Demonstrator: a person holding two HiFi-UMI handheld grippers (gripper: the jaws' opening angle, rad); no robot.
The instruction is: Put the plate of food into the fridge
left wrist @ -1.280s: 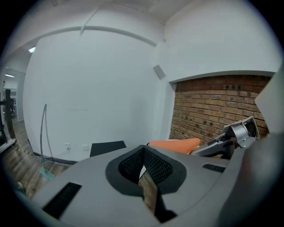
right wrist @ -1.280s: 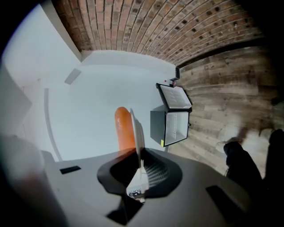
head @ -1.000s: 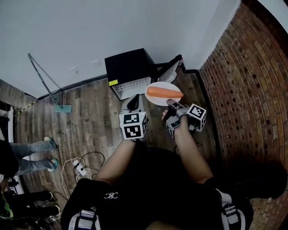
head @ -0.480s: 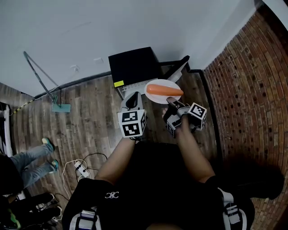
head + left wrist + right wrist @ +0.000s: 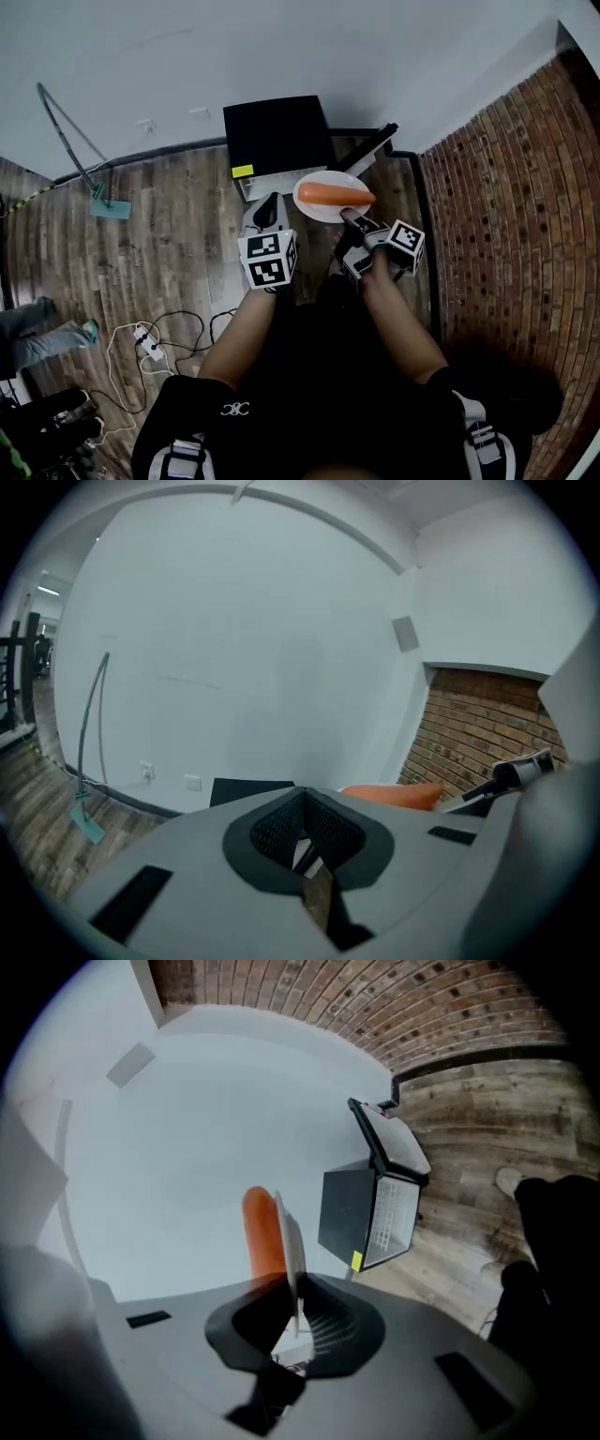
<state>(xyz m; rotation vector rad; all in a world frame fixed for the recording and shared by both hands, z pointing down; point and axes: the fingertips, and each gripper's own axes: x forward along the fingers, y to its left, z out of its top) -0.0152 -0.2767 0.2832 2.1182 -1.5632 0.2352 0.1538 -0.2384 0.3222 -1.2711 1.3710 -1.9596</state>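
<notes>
My right gripper (image 5: 349,217) is clenched on the near rim of the plate (image 5: 326,215). The plate is held in the air at upper centre of the head view, just in front of the black fridge (image 5: 275,134), whose door (image 5: 372,148) stands open to the right. A long orange food (image 5: 333,194) (a carrot, perhaps) lies across the plate. My left gripper (image 5: 268,208) sits just left of the plate, jaws pressed together on nothing.

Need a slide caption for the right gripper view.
Right claw grips the rim of a white plate bearing orange food; open black fridge beyond.
</notes>
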